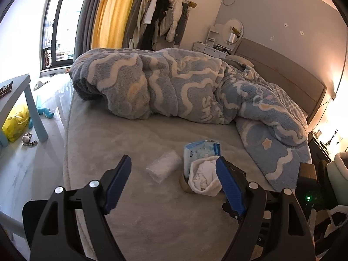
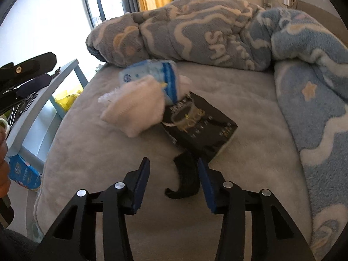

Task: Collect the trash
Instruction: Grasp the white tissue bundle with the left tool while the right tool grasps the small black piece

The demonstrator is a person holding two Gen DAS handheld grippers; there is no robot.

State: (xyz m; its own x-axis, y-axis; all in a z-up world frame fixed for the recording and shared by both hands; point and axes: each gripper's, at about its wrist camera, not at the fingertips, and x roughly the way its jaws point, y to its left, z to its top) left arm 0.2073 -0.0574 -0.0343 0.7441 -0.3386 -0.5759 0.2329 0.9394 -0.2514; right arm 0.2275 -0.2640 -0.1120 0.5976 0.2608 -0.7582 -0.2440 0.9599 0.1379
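Trash lies in a small cluster on the grey bed sheet [image 1: 152, 217], near the bed's front edge and just ahead of both grippers.

Going left to right in the left wrist view: a grey side table [image 1: 19, 93] stands on the floor beside the bed, with a yellow plastic bag [image 1: 17, 124] under it and a blue toy [image 1: 45, 112] on the tiles nearby. The left gripper [image 1: 173, 167] hangs above the sheet with its jaws spread wide and nothing between them. Just beyond its fingertips lies a clear plastic-wrapped white roll [image 1: 163, 168], apart from the other pieces. To its right a blue and white tissue pack [image 1: 201, 152] stands against a crumpled white cloth [image 1: 204, 177], which touches the gripper's right blue pad [image 1: 228, 187]. The rumpled blue and white fleece blanket [image 1: 174, 87] is heaped across the far and right side of the bed.

In the right wrist view, the same order holds: the side table [image 2: 32, 113], a blue box [image 2: 24, 174] on the floor below it, then the white cloth [image 2: 134, 111] and the tissue pack [image 2: 156, 76], blurred. A black printed packet [image 2: 202, 128] lies right of the cloth, partly under it. The right gripper [image 2: 174, 165] is unclenched, jaws half parted, holding nothing; a black curled scrap [image 2: 187, 178] lies on the sheet between its fingers, and the right pad [image 2: 206, 187] sits just beside the packet's near corner. The blanket [image 2: 315, 108] fills the right.
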